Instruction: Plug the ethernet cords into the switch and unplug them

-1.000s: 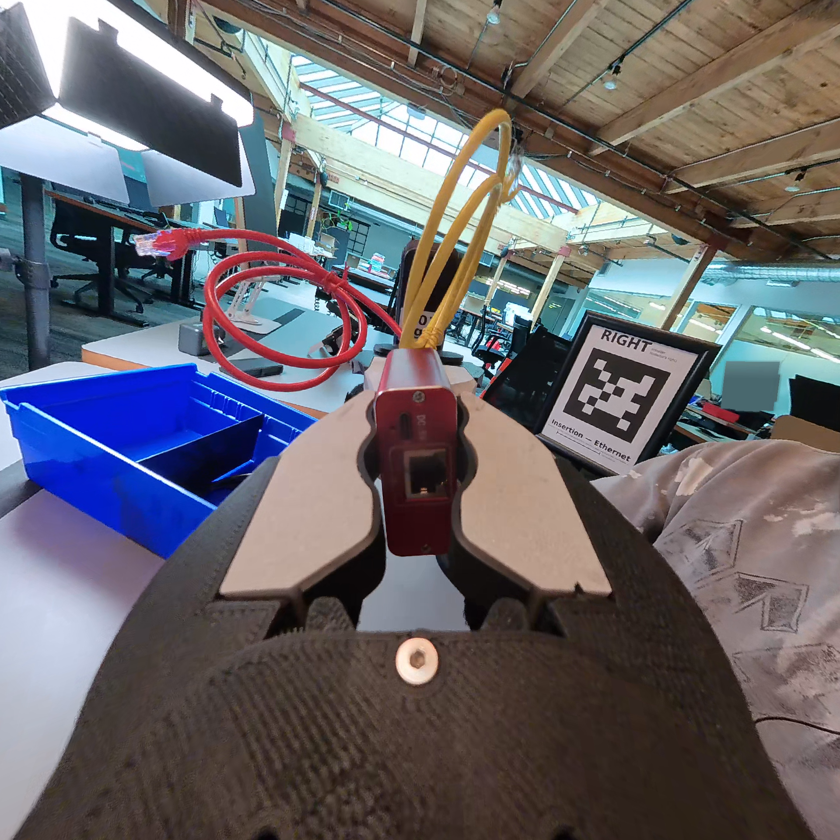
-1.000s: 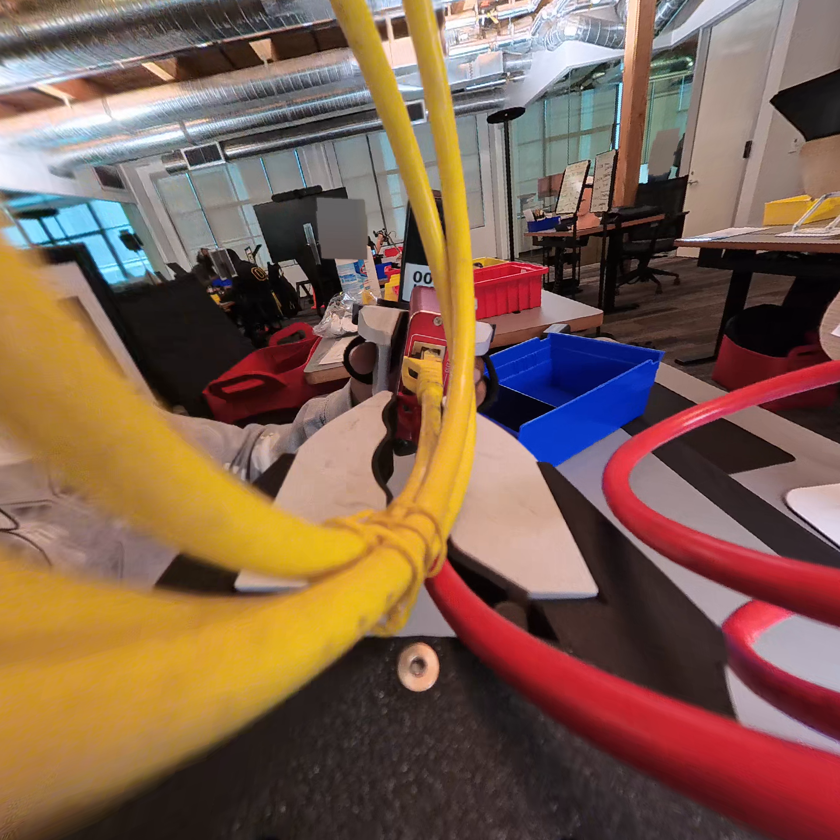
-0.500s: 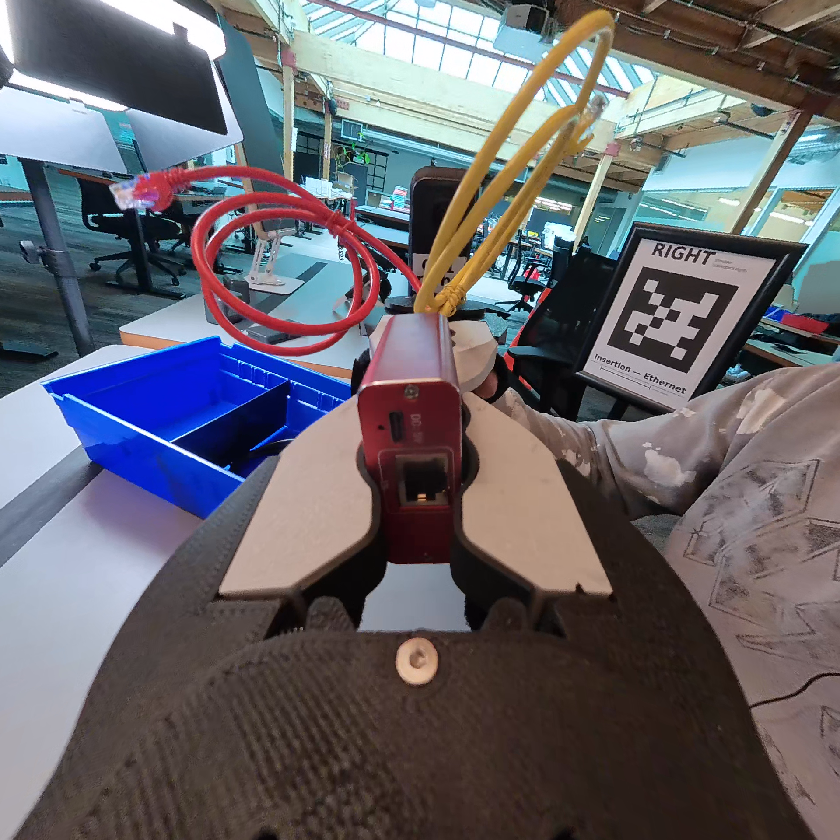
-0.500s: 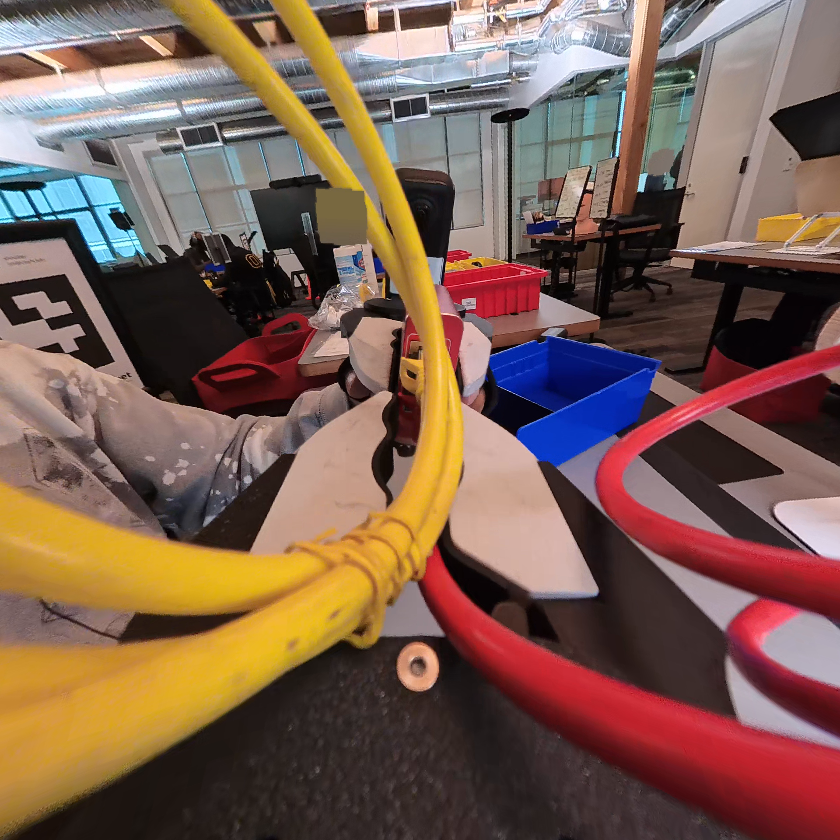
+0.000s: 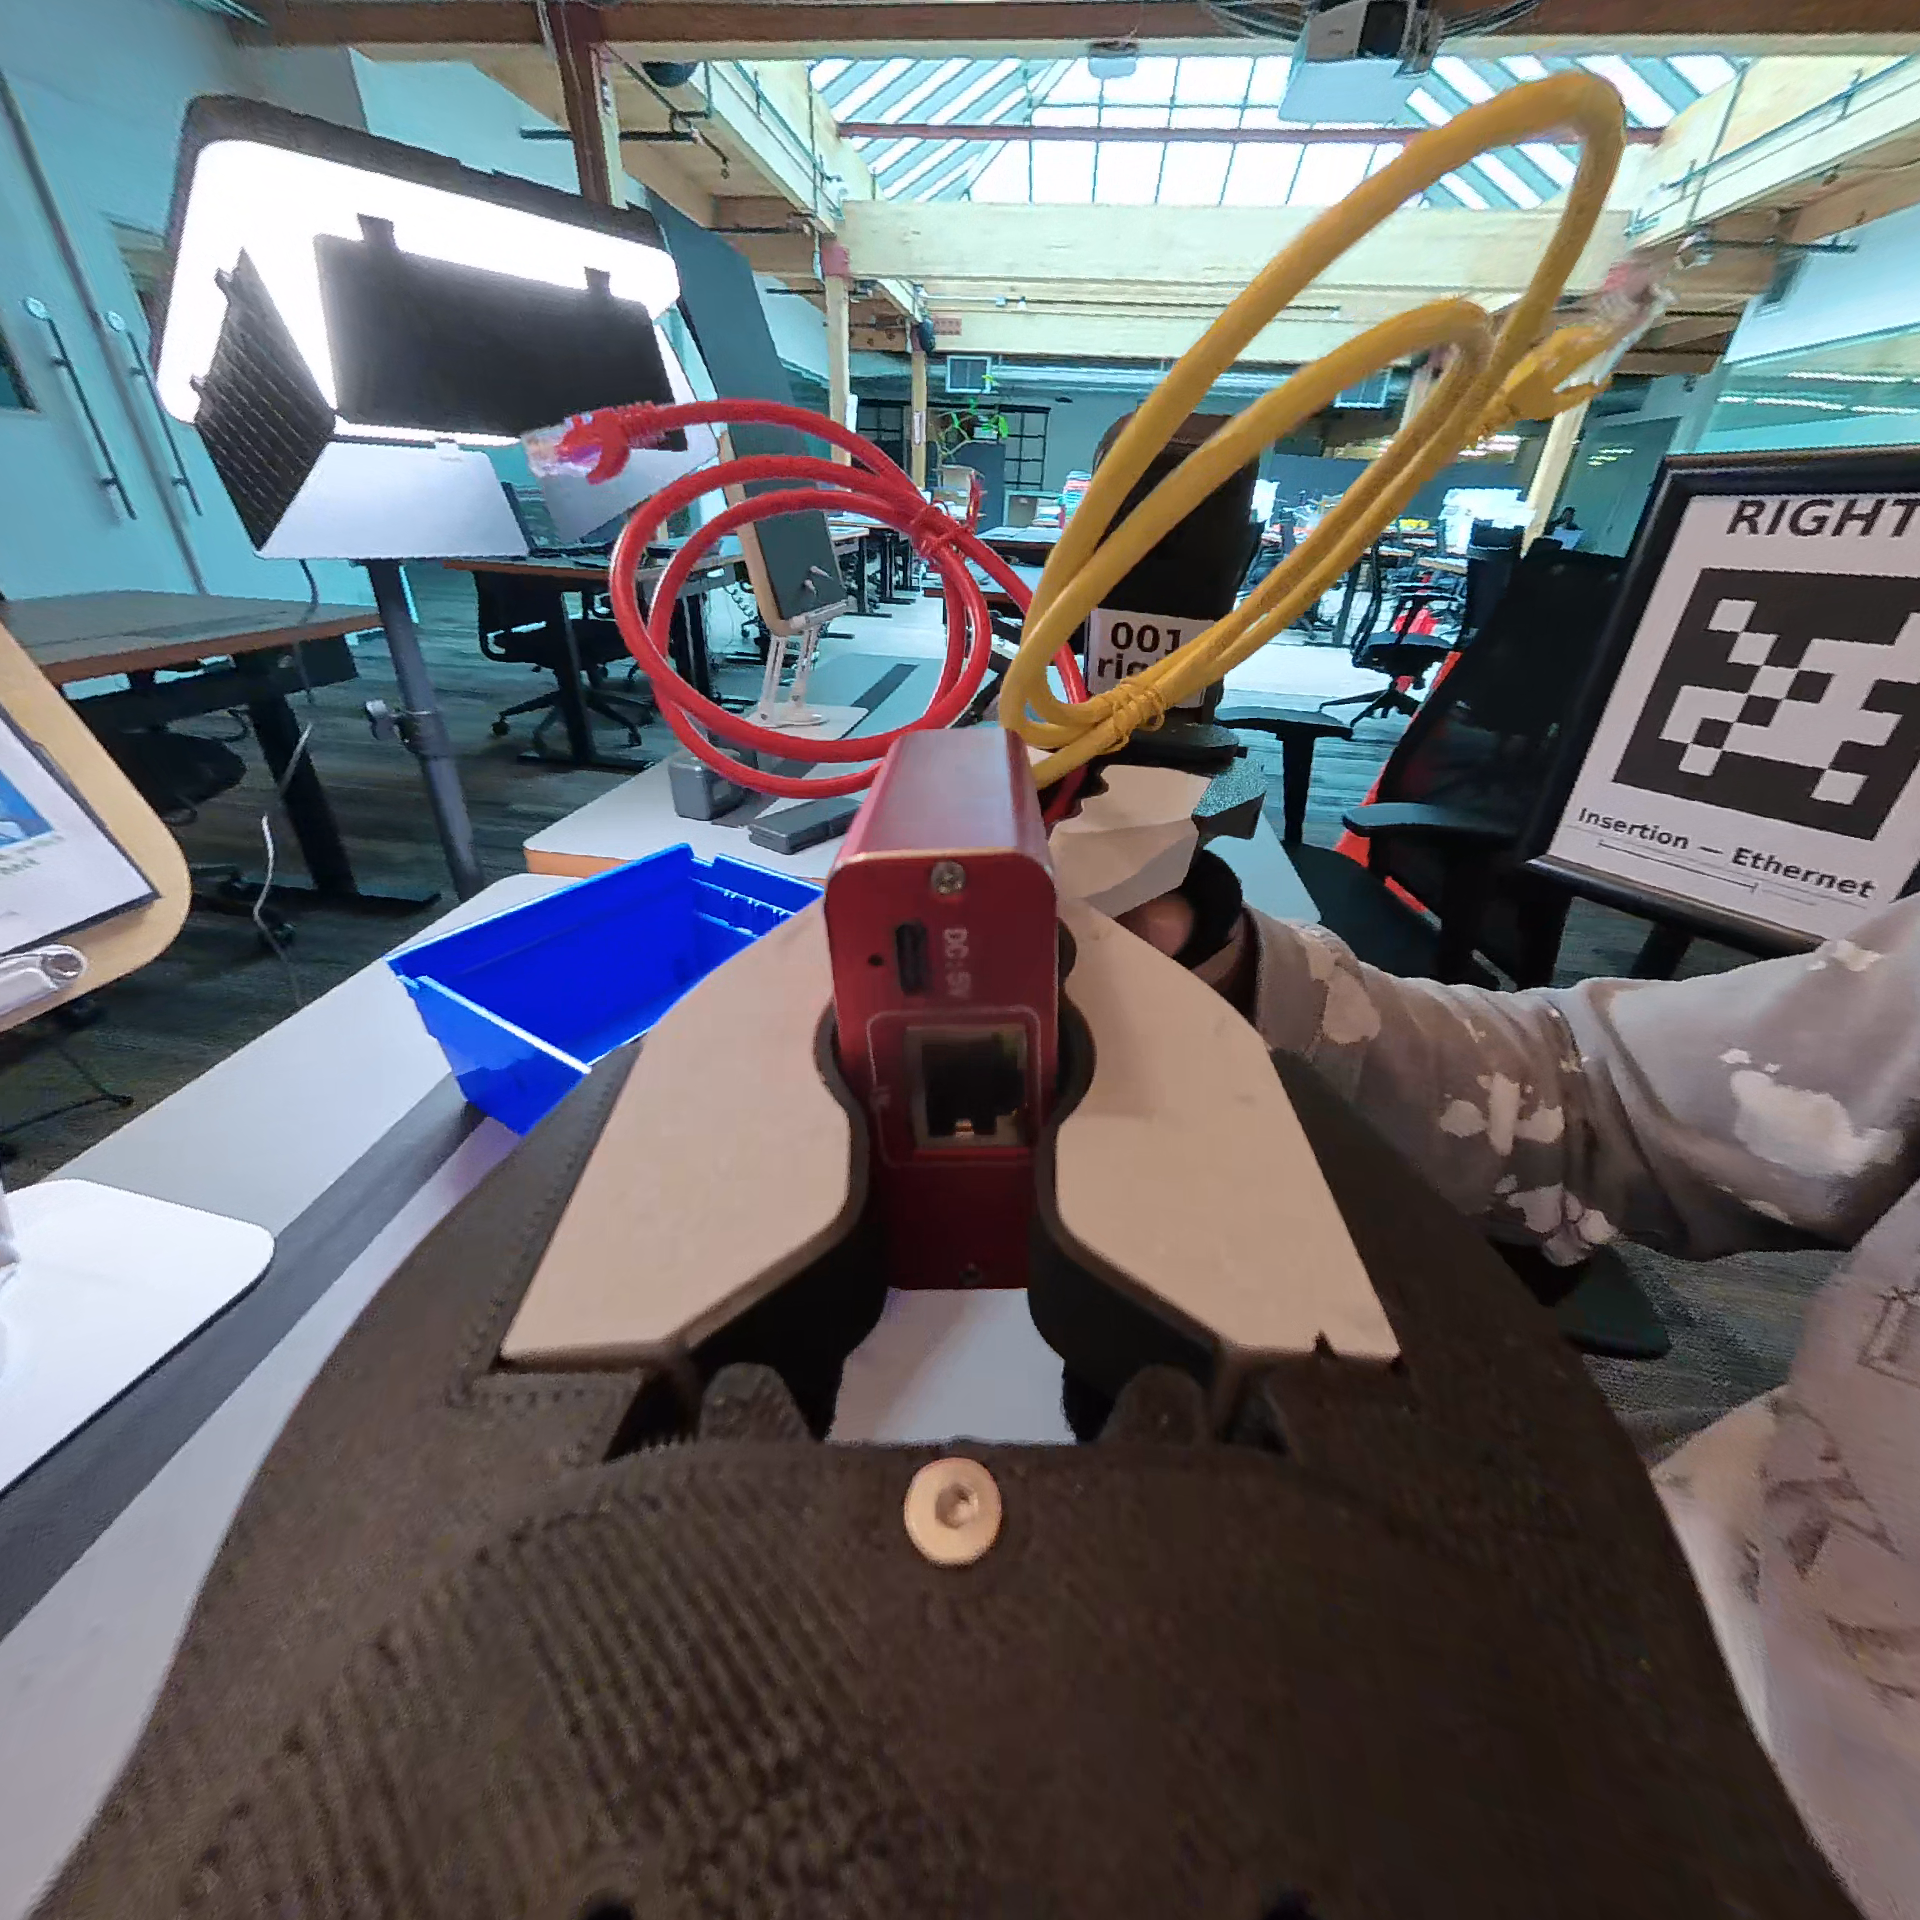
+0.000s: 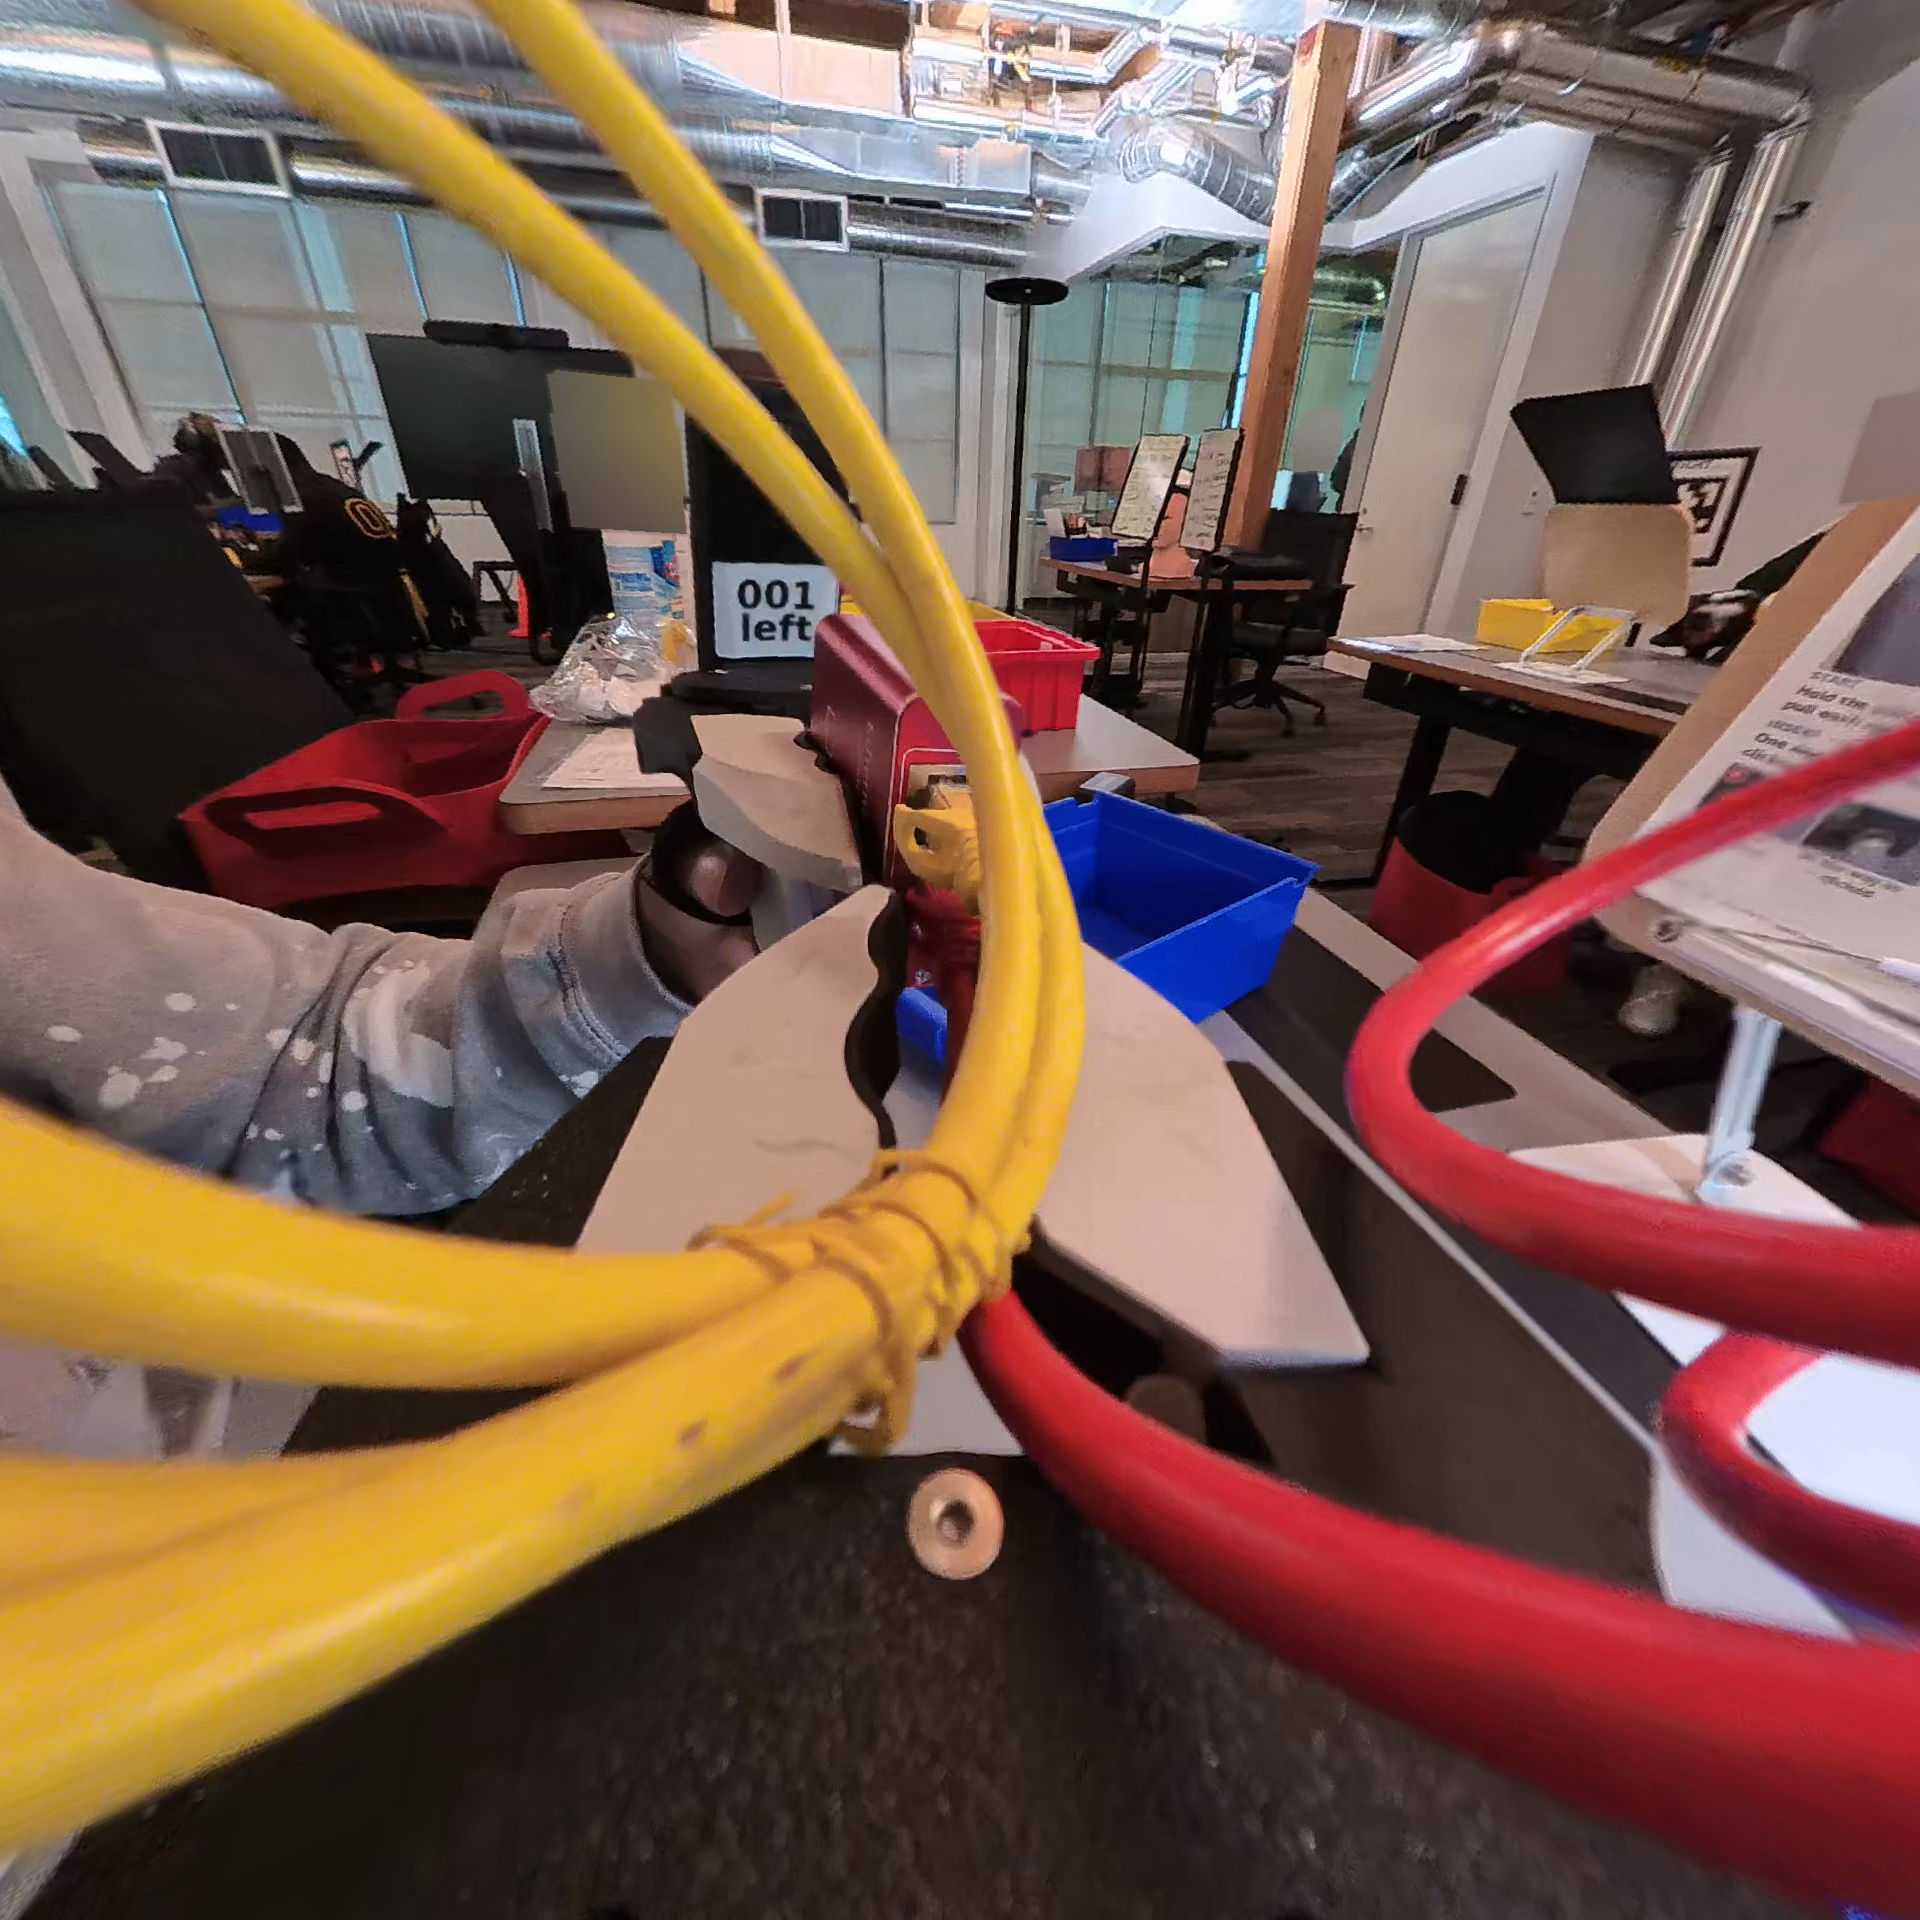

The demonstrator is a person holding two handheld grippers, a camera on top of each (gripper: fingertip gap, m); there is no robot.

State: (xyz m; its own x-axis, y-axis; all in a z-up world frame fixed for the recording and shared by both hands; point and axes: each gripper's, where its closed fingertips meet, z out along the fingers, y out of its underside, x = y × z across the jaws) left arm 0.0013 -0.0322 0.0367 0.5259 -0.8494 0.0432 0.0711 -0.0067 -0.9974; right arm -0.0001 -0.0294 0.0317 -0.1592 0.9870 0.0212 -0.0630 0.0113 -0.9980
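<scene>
My left gripper (image 5: 945,935) is shut on the red switch (image 5: 940,1049) and holds it upright above the table; an empty port faces this camera. In the right wrist view the switch (image 6: 873,717) shows its far face. The yellow cord (image 6: 977,935) has its plug (image 6: 930,831) in a port there. My right gripper (image 6: 940,966) is shut on the red cord's plug (image 6: 935,961) just below the yellow plug; I cannot tell how deep it sits. The red cord (image 5: 790,582) and the yellow cord (image 5: 1299,468) loop up behind the switch, their free ends in the air.
A blue bin (image 5: 582,966) stands on the white table (image 5: 260,1122), also in the right wrist view (image 6: 1174,904). A framed marker sign (image 5: 1766,707) stands right. A light panel (image 5: 416,343) is far left. A board with a page (image 6: 1766,810) leans at right. A sleeve (image 5: 1558,1091) crosses right.
Both grippers have swung together with the switch and cords; the switch now stands tilted in the right wrist view. The cord loops swayed to the right. Both grips stay the same.
</scene>
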